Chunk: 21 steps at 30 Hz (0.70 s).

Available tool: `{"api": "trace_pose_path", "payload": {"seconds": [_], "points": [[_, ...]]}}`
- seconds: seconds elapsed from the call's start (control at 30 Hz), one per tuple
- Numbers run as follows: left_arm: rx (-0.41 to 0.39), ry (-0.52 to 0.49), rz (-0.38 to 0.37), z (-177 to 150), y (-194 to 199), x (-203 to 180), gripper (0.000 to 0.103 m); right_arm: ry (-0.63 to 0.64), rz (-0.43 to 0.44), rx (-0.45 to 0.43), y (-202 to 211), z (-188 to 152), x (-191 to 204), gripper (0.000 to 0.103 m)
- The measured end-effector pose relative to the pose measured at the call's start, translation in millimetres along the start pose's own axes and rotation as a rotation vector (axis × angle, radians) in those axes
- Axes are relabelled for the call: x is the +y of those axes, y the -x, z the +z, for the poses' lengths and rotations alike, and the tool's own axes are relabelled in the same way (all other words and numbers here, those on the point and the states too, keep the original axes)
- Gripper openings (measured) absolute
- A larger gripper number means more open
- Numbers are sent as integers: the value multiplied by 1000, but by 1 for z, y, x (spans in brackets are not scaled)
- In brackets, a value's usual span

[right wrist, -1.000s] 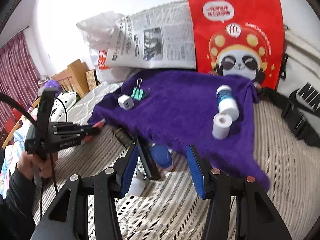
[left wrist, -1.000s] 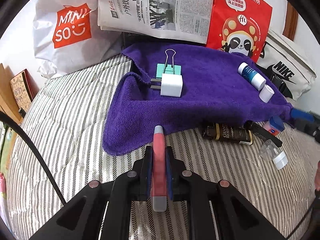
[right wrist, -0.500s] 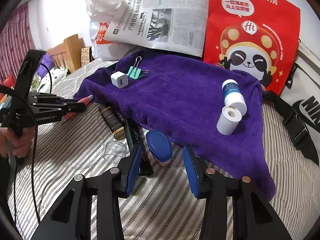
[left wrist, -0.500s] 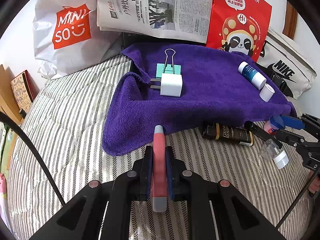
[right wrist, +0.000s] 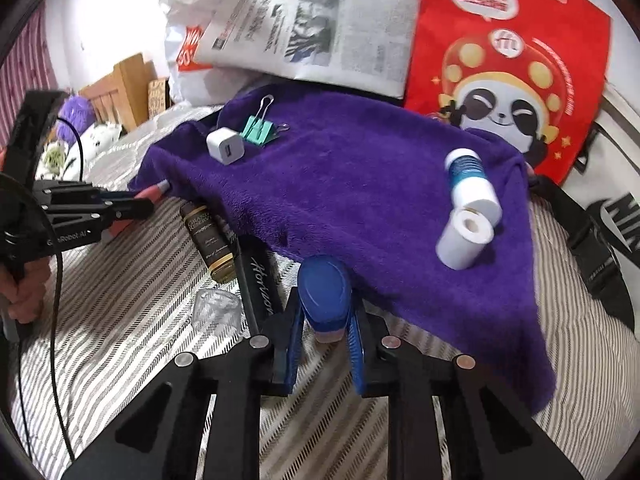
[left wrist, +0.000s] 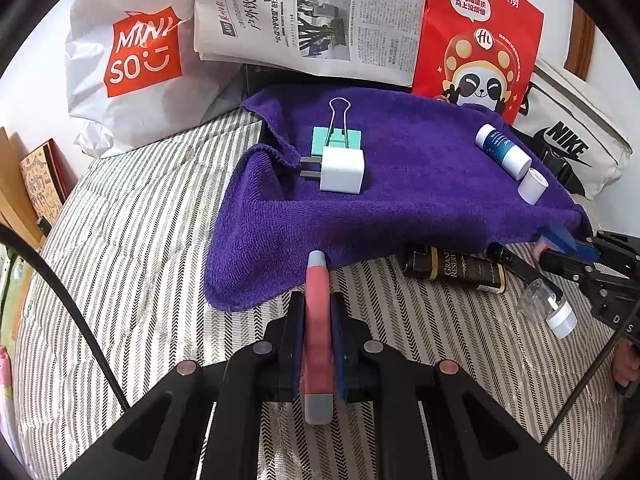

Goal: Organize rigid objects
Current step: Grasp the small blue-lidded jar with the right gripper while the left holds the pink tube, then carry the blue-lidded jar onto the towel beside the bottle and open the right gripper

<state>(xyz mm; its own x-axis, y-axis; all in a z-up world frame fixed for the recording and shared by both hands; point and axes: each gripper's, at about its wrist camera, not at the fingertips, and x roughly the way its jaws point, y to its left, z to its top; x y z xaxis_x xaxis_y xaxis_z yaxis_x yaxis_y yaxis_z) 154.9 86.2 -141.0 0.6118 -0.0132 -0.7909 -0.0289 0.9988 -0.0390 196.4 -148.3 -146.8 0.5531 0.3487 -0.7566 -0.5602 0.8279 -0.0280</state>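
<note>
While both claws sit low in their own wrist views, each is clamped on an item. Left claw point(left wrist: 318, 340), bottom centre of the left view, has its jaws pressed together on a pink-and-grey pen-like stick point(left wrist: 318, 320) that runs lengthwise between the pads, its grey tip reaching the near edge of the purple towel point(left wrist: 420, 192). Right claw point(right wrist: 326, 344), bottom centre of the right view, is closed on a blue-capped item point(right wrist: 325, 296) with a pinkish base, standing just off the towel's front edge on the striped bed cover point(right wrist: 140, 320). On the towel, upper centre of the left view: a white plug adapter point(left wrist: 342, 170) touching a teal binder clip point(left wrist: 336, 138) behind it. At right of the towel: a blue-and-white tube point(left wrist: 502, 150) with a small white roll point(left wrist: 533, 186) just beside it. Off the towel, on the bed at lower right of the left view: a dark labelled bottle point(left wrist: 454, 270), a black pen-shaped item point(right wrist: 258, 284) beside it, and a clear capped vial point(left wrist: 546, 306). Along the top: a white shopping bag point(left wrist: 128, 60), a newspaper point(left wrist: 312, 16), a red panda-print bag point(left wrist: 480, 40).
</note>
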Motion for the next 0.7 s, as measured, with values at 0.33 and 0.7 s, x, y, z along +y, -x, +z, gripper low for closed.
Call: {"api": "trace_pose_path", "payload": {"seconds": [0.33,0.7], "points": [[0,-19,23,1,-1,-5,13,-7,-15,39,-14,-2,0,21],[0,-31,37,1,-2,-8,13,-1,-21,35,-14,-2,0,20]]}}
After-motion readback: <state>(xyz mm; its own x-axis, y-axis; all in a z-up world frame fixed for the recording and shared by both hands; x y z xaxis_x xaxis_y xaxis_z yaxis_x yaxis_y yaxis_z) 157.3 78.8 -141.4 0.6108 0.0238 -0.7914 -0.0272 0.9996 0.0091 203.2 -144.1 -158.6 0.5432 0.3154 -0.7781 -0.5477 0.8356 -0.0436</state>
